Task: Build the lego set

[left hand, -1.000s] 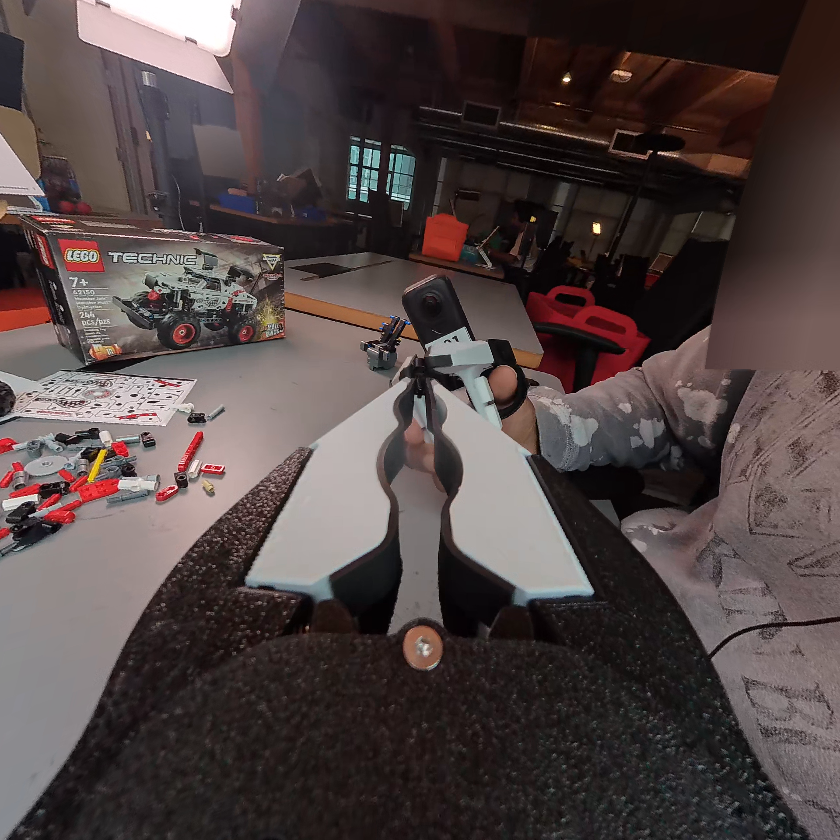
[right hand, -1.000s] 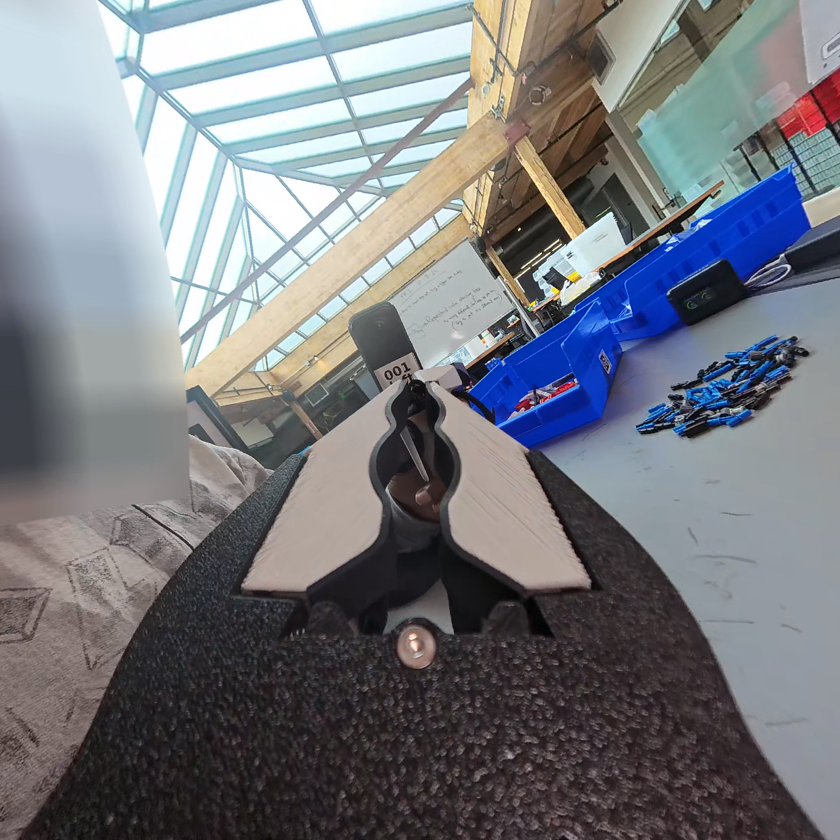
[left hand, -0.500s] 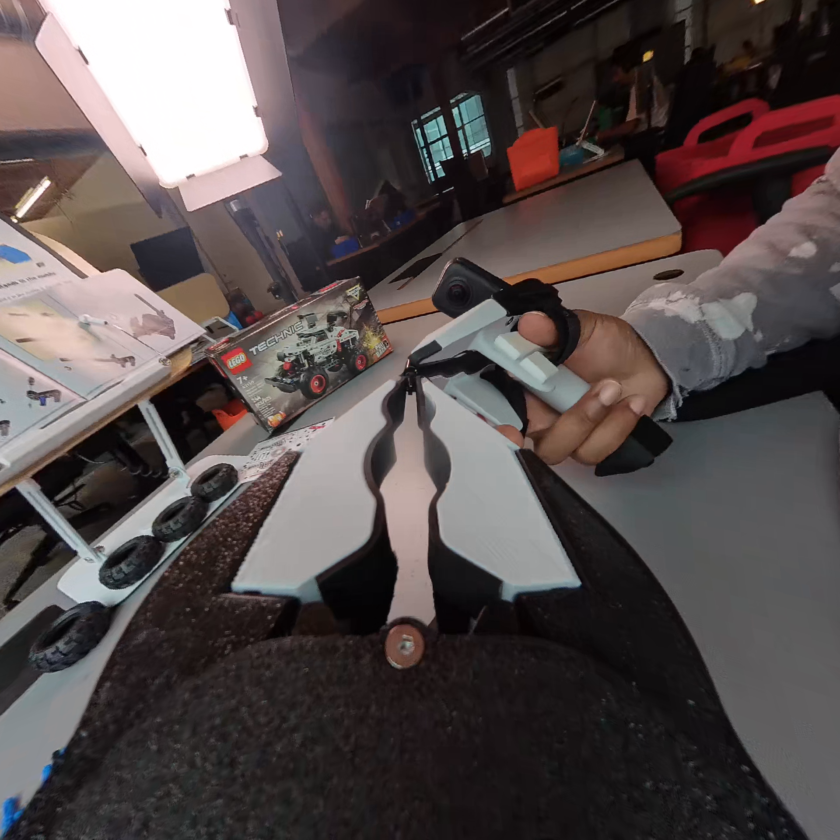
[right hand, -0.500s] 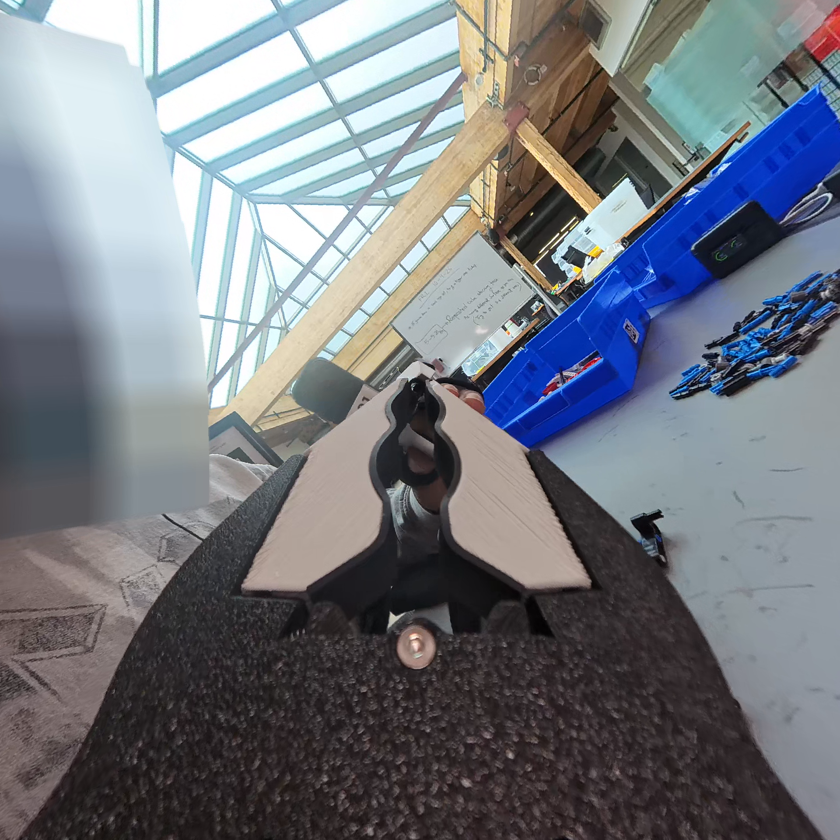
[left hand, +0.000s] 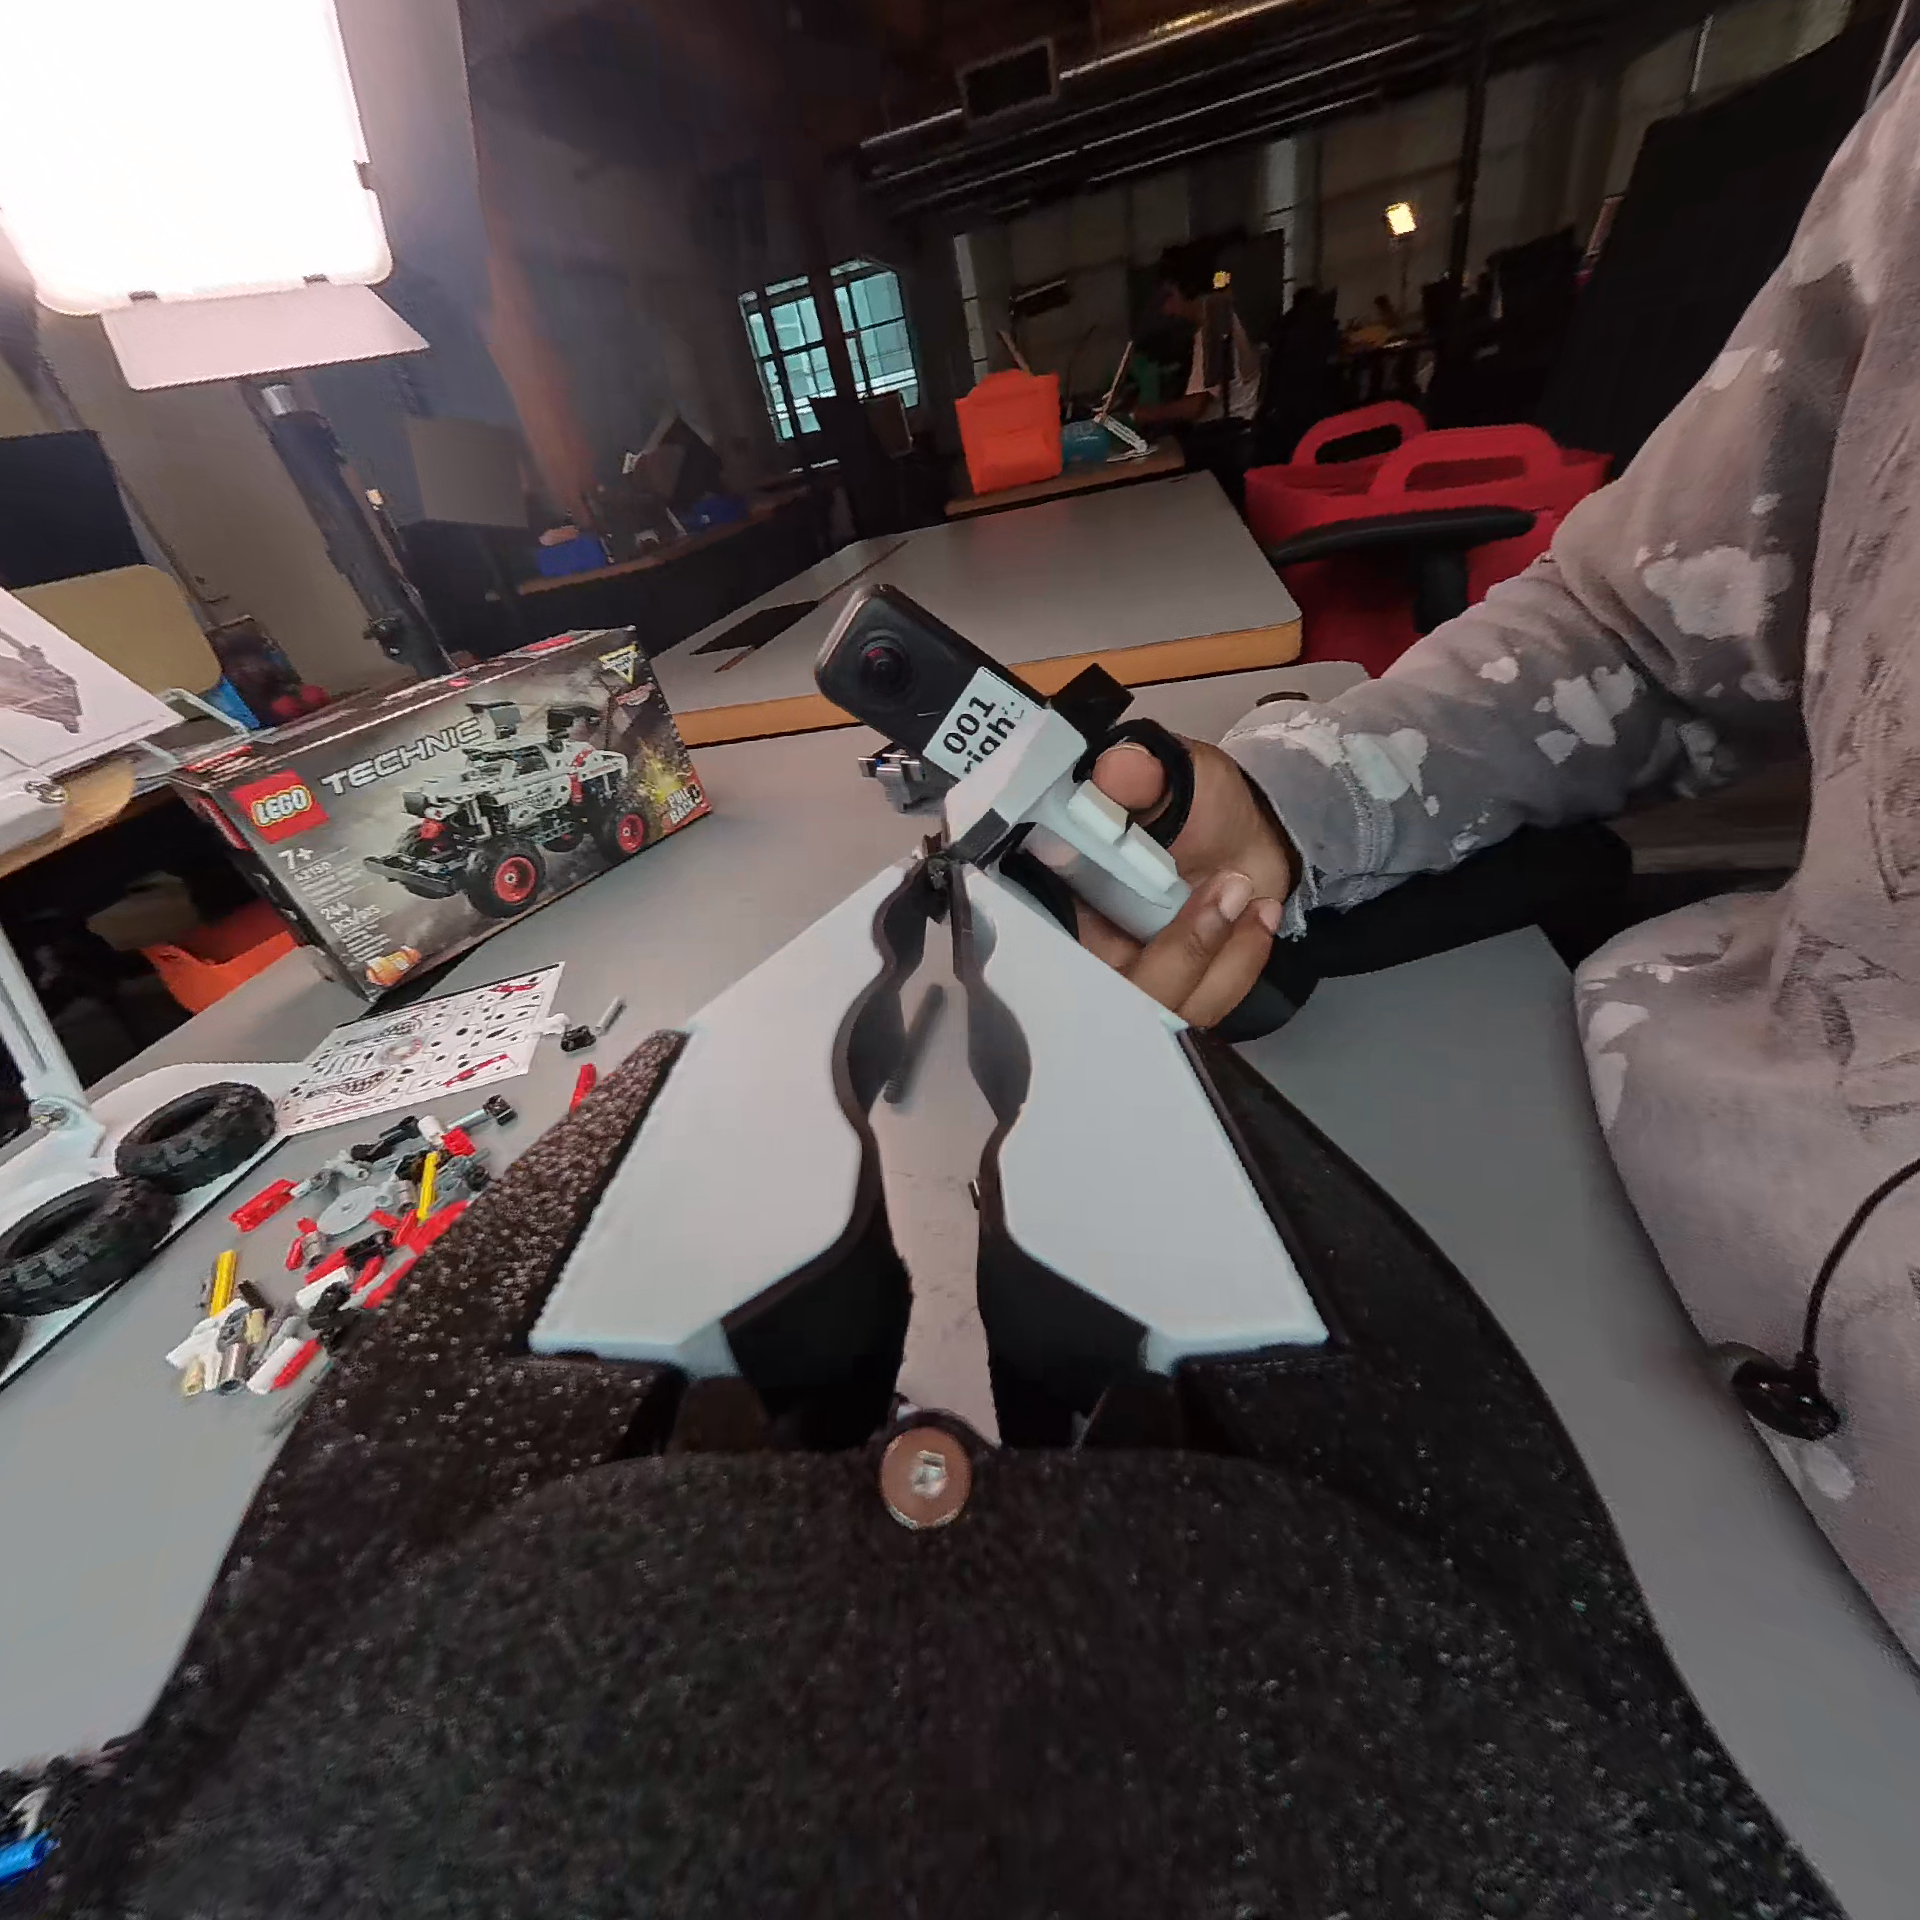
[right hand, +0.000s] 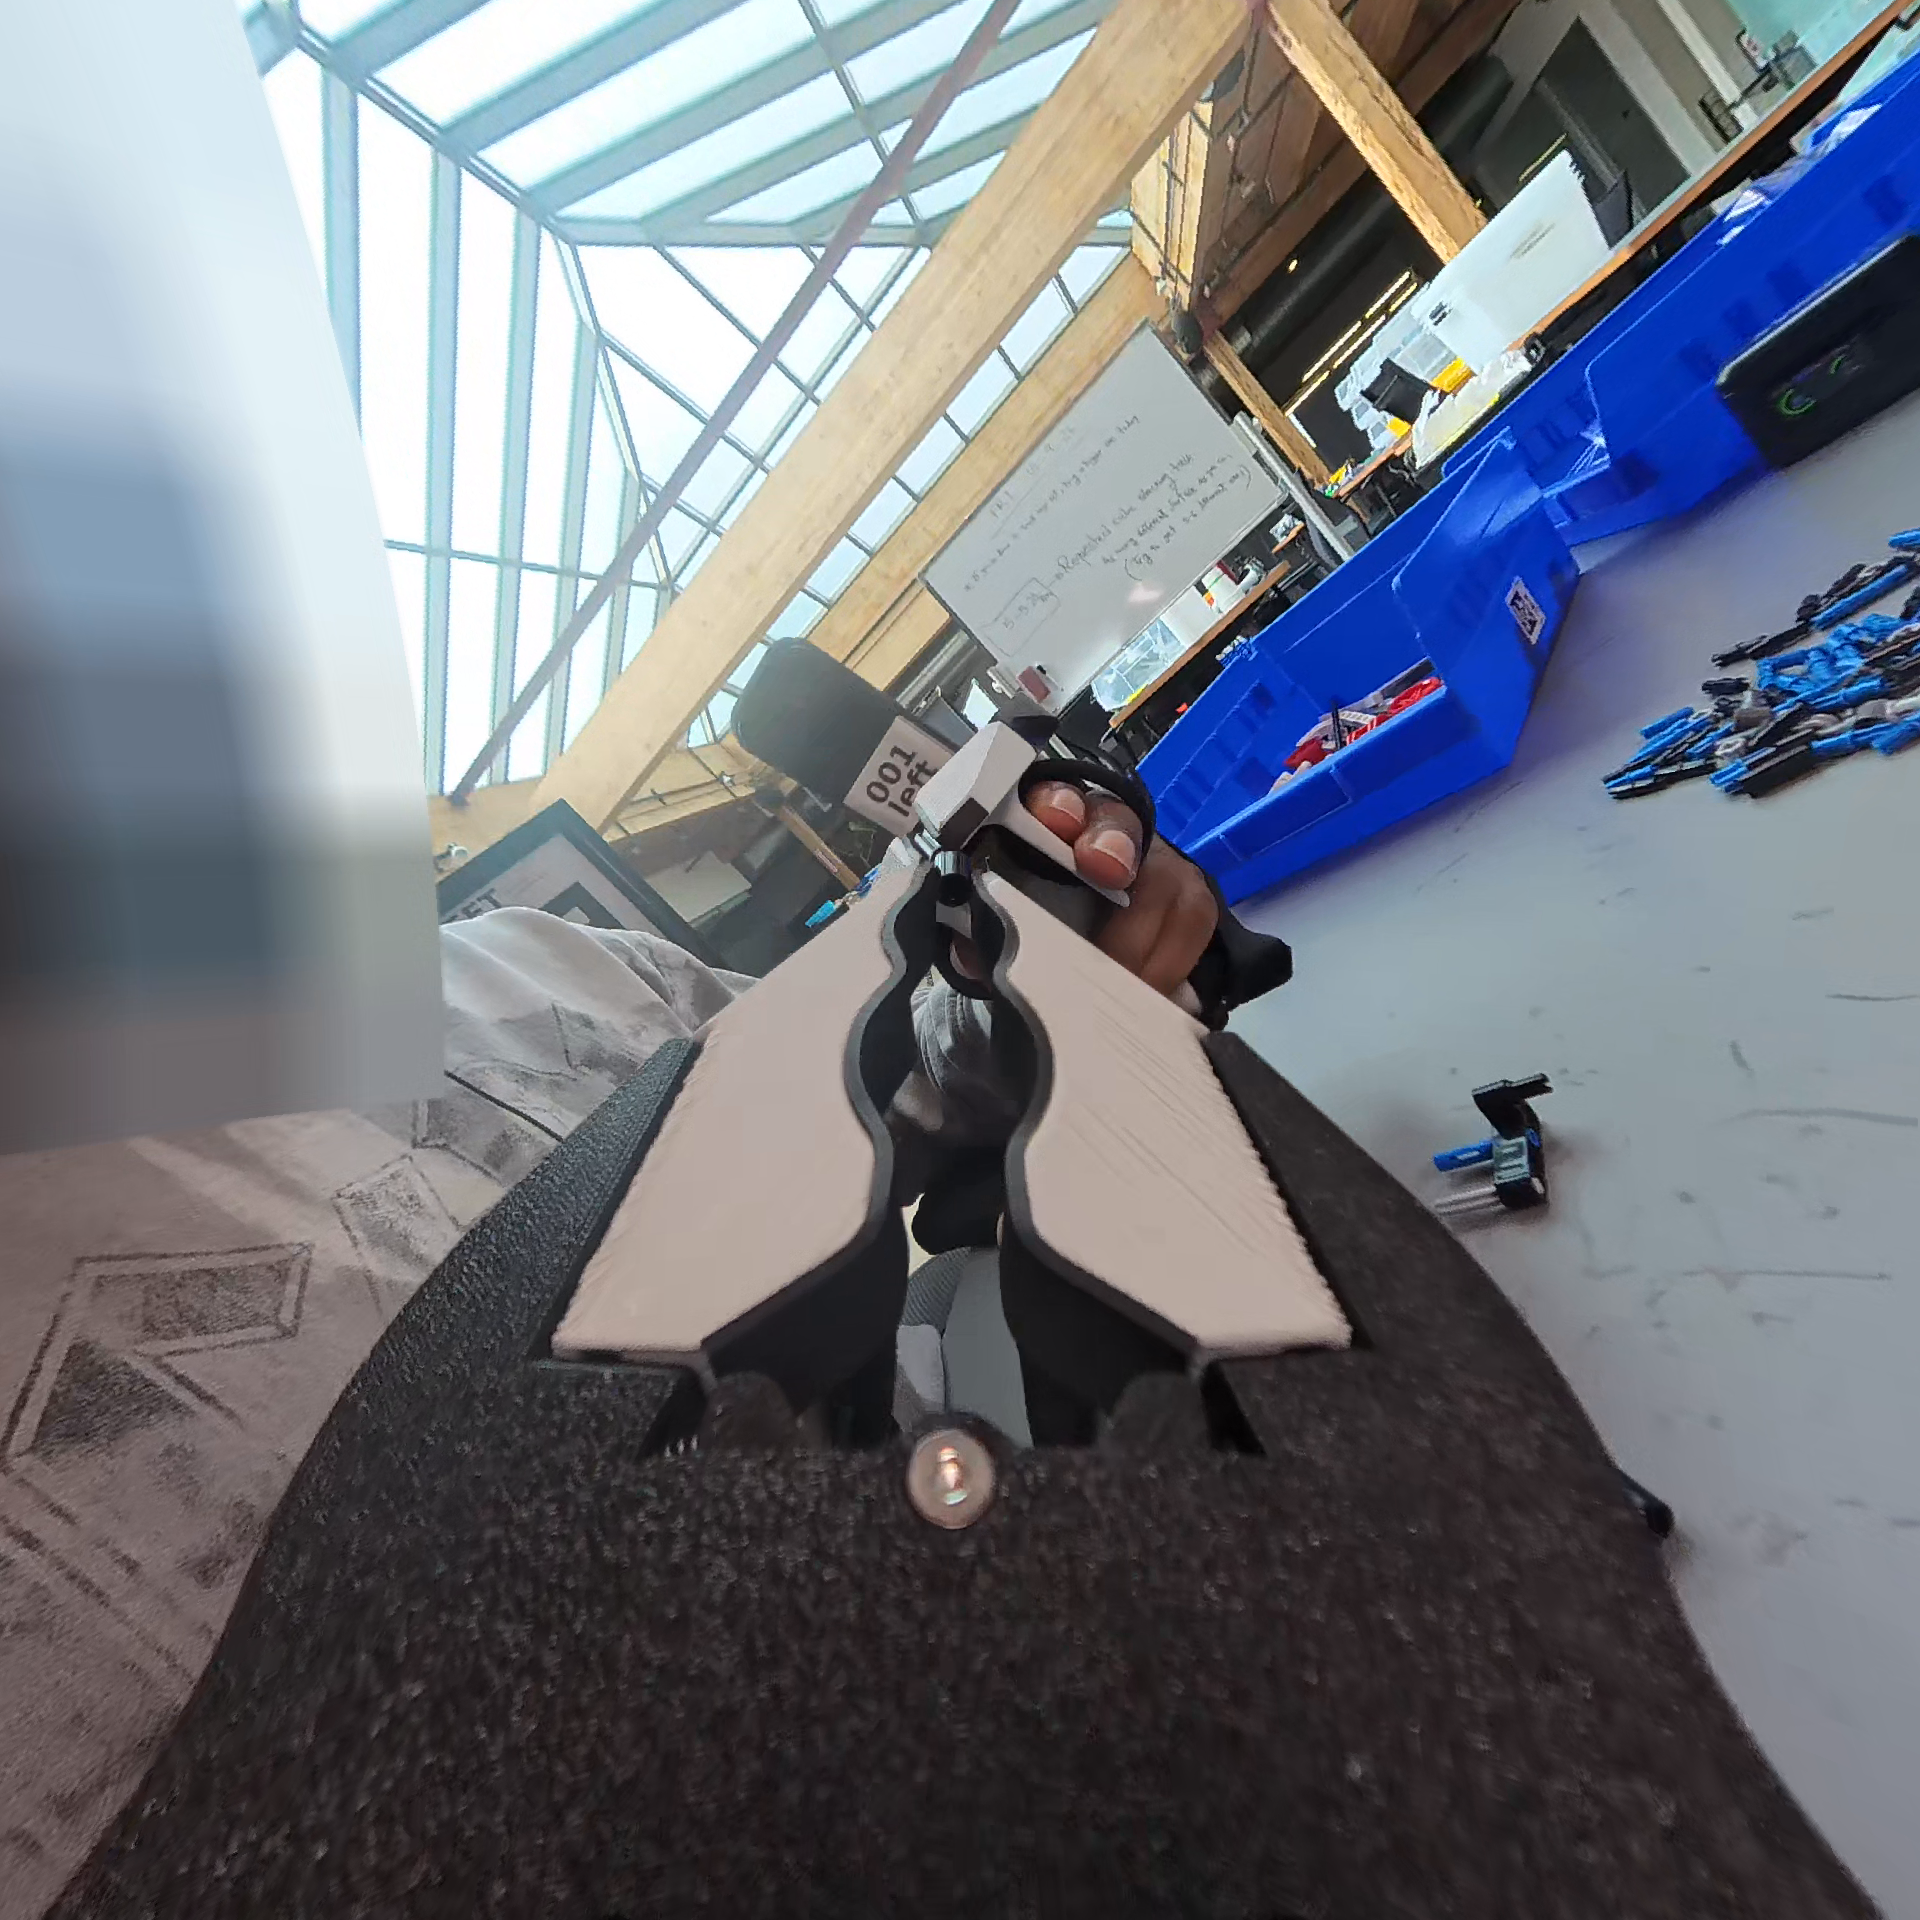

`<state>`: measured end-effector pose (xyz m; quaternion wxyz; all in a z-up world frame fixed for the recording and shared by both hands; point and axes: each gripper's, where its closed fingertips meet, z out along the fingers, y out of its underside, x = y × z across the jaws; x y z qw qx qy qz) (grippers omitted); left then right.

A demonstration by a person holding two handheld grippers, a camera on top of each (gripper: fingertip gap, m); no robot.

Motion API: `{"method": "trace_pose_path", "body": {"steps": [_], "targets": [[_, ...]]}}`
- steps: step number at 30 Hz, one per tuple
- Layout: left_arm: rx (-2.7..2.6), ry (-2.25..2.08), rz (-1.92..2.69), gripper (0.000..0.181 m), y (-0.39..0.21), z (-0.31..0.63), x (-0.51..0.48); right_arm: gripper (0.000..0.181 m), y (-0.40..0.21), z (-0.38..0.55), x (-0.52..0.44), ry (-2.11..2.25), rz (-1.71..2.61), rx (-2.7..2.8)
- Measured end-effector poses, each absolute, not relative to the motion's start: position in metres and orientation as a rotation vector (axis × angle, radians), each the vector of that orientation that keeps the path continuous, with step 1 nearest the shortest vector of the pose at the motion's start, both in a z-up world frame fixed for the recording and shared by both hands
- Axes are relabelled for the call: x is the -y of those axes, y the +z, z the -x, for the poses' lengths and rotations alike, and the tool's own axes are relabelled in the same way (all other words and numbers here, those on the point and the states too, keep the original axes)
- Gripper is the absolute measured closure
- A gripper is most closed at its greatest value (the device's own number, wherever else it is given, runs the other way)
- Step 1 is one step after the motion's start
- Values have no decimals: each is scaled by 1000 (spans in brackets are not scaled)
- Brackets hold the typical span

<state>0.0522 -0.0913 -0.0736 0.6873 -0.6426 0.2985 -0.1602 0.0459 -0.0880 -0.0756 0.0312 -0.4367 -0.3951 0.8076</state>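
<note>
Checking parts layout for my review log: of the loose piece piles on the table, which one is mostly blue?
The pile in the right wrist view, lying beside the blue bins. The other pile, near the tyres in the left wrist view, is mostly red, white and grey.

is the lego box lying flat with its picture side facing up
No, the lego box stands on a long edge, its picture side facing sideways.

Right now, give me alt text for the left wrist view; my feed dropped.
The left gripper is shut tip to tip against the right gripper, a small dark piece between them. Left on the grey table: the set box, sticker sheet, loose pieces and black tyres.
</note>
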Motion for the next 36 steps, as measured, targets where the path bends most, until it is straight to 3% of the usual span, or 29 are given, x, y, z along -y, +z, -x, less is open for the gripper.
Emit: {"method": "trace_pose_path", "body": {"steps": [1,14,36], "targets": [[-690,-374,1446,176,-76,-53,93,175,-78,-47,90,2479,1348,1238],[-895,-453,1527,177,-94,-69,110,175,-96,-63,106,1893,1077,1801],[-732,-254,1257,177,-50,-72,104,175,-55,-61,104,3000,1269,922]]}}
